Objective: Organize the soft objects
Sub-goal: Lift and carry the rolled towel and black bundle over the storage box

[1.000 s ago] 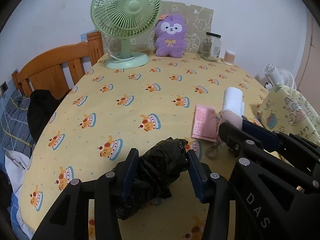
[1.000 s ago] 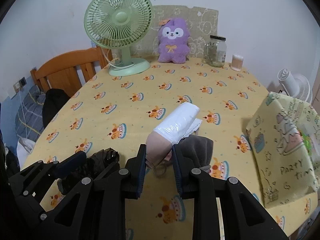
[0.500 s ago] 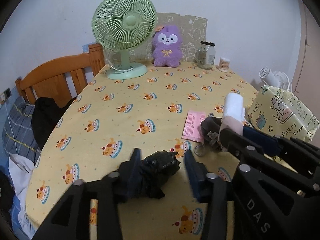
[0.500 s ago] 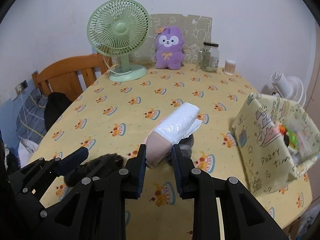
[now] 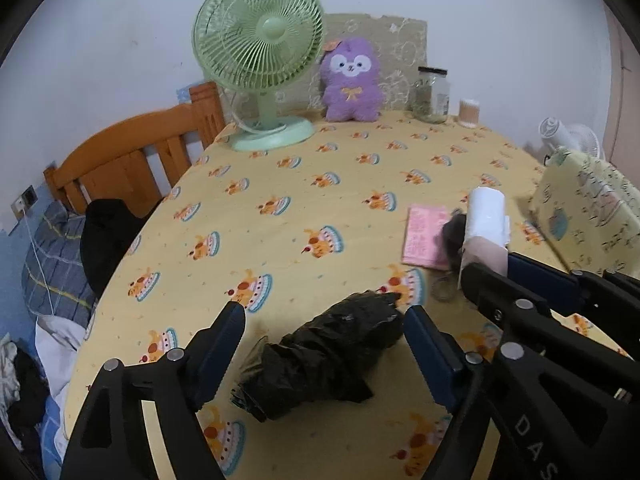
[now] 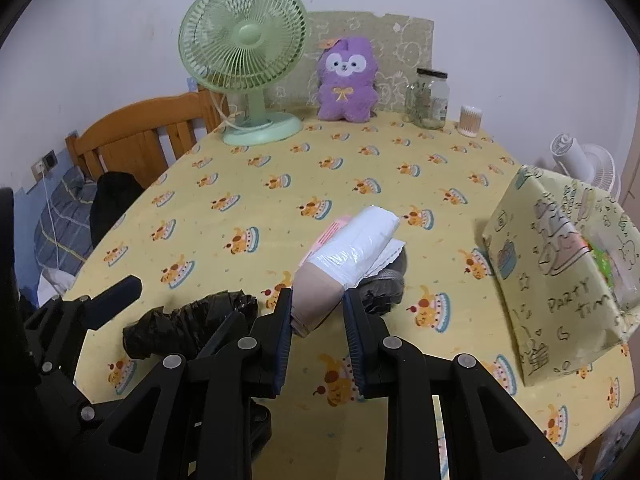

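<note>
A crumpled black plastic bag roll (image 5: 324,356) lies on the yellow tablecloth (image 5: 280,184) between the spread fingers of my left gripper (image 5: 324,340), which is open and not touching it. It also shows in the right wrist view (image 6: 188,324). My right gripper (image 6: 318,308) is shut on a white and beige roll of bags (image 6: 348,256) and holds it above the table. The roll also shows in the left wrist view (image 5: 486,220). A grey cloth (image 6: 384,288) and a pink packet (image 5: 424,236) lie under it.
A yellow "party time" gift bag (image 6: 560,272) stands at the right. A green fan (image 5: 260,60), a purple plush toy (image 5: 352,80), a glass jar (image 5: 434,94) and a cotton swab tub (image 5: 468,112) stand at the back. A wooden bed frame (image 5: 132,160) is beyond the left edge.
My left gripper has let go of the black bag roll and opened wide. My right gripper has lifted the white roll off the table.
</note>
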